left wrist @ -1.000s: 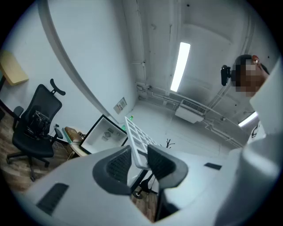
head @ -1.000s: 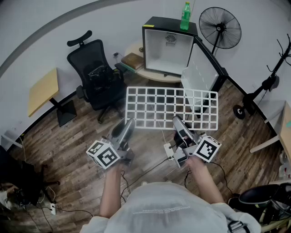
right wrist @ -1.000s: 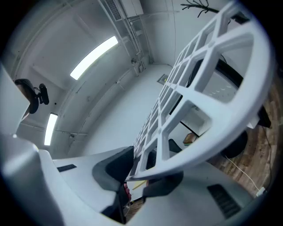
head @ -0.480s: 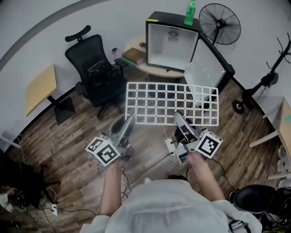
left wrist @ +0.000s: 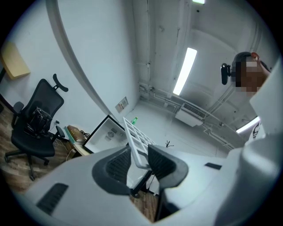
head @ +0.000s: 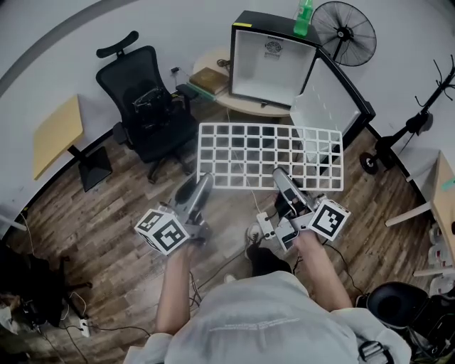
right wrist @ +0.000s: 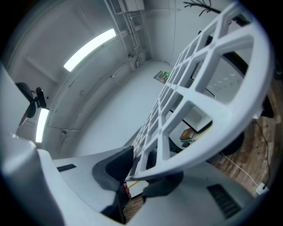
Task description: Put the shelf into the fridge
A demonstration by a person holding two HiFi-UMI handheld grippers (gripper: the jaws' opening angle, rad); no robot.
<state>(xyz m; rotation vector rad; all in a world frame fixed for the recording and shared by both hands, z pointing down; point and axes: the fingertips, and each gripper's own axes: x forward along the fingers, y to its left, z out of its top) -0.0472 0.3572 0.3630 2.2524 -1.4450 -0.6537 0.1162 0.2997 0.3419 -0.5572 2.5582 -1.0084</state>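
The shelf (head: 270,156) I carry looks smooth matt white plastic, the floor (head: 92,213) is grained wood plank, and the fridge (head: 274,60) at twelve o'clock has a smooth black shell.

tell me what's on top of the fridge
A green bottle stands on the fridge; its cap is cut off by the head view's edge. Nothing else shows there.

Dim fisheye views, edges dark; ceiling strip light (left wrist: 184,70) glares
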